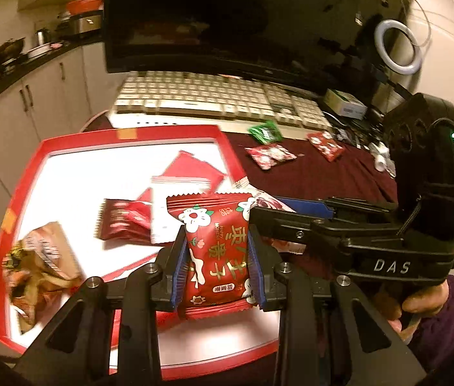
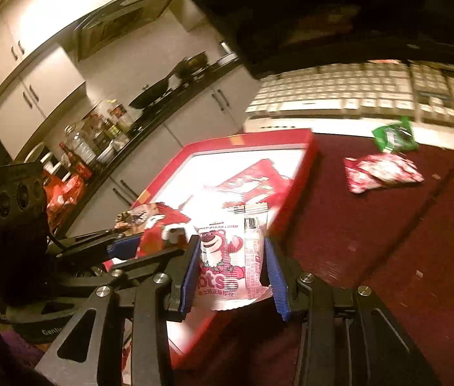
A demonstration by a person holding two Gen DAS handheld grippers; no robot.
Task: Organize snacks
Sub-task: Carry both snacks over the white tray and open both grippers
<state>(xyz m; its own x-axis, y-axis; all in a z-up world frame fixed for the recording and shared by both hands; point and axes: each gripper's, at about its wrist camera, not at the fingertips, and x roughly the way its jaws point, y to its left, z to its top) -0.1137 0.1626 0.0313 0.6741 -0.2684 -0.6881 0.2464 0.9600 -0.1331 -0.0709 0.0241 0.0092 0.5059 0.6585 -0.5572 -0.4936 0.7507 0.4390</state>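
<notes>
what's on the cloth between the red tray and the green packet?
Left wrist view: one red-and-white snack packet lies on the maroon cloth between the red tray and green packet, nearer the green one.

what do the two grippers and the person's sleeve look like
Both grippers are black, angular frames with silver bolts and ribbed blue pads on the fingers. The right gripper carries white "DAS" lettering, a green light and a braided black cable. The sleeve is purple.

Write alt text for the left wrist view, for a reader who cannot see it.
The left gripper clamps a red snack packet with gold characters above a red-rimmed white tray already holding several snacks. The right gripper reaches in from the right, and three more packets, one green, lie on the dark red tablecloth before a keyboard.
</notes>
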